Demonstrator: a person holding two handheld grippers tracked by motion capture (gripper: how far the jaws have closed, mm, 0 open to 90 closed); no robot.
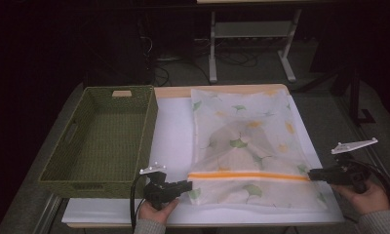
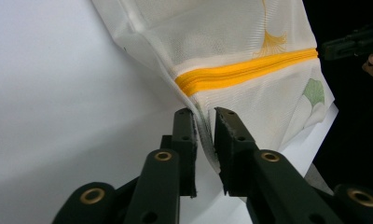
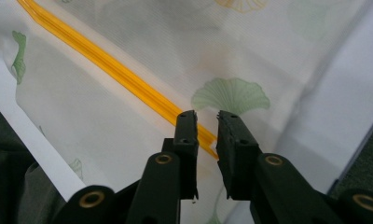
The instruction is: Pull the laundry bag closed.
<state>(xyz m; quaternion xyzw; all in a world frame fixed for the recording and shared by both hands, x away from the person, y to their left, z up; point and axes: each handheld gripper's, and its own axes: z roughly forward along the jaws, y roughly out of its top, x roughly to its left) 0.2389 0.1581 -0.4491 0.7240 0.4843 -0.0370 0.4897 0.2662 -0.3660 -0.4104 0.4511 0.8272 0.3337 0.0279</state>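
Observation:
A white mesh bag (image 1: 242,141) printed with green and yellow leaves lies flat on the white sheet (image 1: 171,131). An orange zipper (image 1: 246,175) runs across it near the front. My left gripper (image 1: 189,185) is at the bag's front left corner. In the left gripper view the left gripper (image 2: 204,114) has its jaws slightly apart, and the bag's edge (image 2: 208,140) runs through the gap just below the zipper (image 2: 245,70). My right gripper (image 1: 311,174) is at the zipper's right end. In the right gripper view the right gripper (image 3: 206,116) stands narrowly open over the zipper's end (image 3: 203,137).
An empty green woven basket (image 1: 98,187) stands on the left of the table, close beside the white sheet. The table's front edge runs just under both hands. Behind the table stands a white metal frame (image 1: 212,48) on a dark floor.

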